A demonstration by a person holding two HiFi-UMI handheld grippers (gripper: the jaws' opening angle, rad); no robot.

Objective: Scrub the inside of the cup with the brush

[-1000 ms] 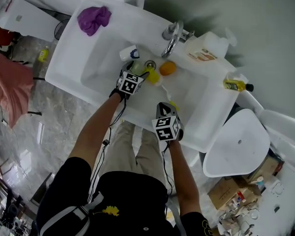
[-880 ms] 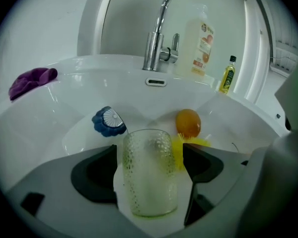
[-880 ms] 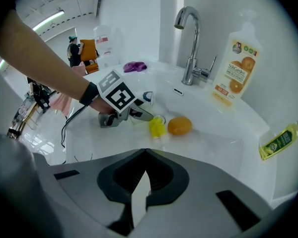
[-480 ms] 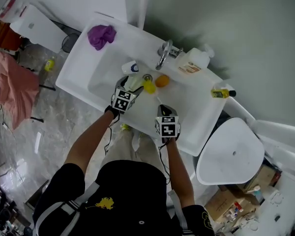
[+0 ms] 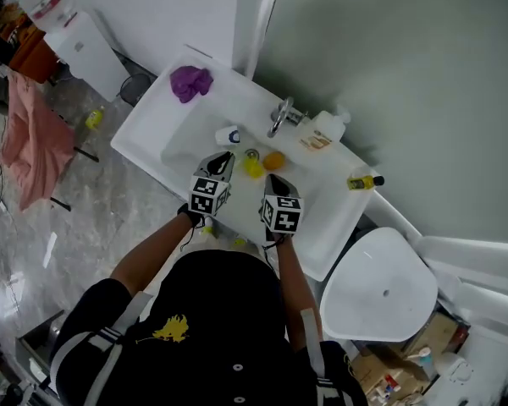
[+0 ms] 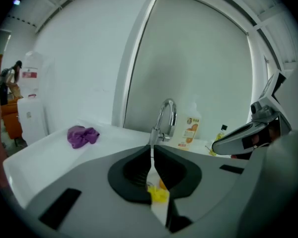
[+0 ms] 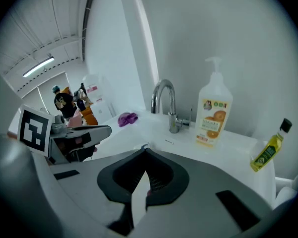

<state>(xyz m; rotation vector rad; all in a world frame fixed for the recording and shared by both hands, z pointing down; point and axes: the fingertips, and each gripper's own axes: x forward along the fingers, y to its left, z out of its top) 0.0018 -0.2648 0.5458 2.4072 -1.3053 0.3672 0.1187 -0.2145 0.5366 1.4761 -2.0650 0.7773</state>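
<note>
Cup (image 5: pixel 228 134) sits in sink (image 5: pixel 152 134), ahead-left of left gripper (image 5: pixel 223 161). Its jaws have just been closing, now a slit, nothing between. Yellow brush (image 5: pixel 253 168) below, just past tips. Right gripper (image 5: pixel 273 180) alongside, pinched together, empty.

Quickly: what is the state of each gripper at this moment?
Left gripper: shut; its jaws have just been closing, with nothing between them.
Right gripper: shut, holding nothing.

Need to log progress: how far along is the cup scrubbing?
Done: nothing visibly; cup and brush lie loose in the sink. In hand: nothing; the left gripper has just been closing its jaws on nothing, right gripper shut, empty. Left: probably grasping both and scrubbing.
</note>
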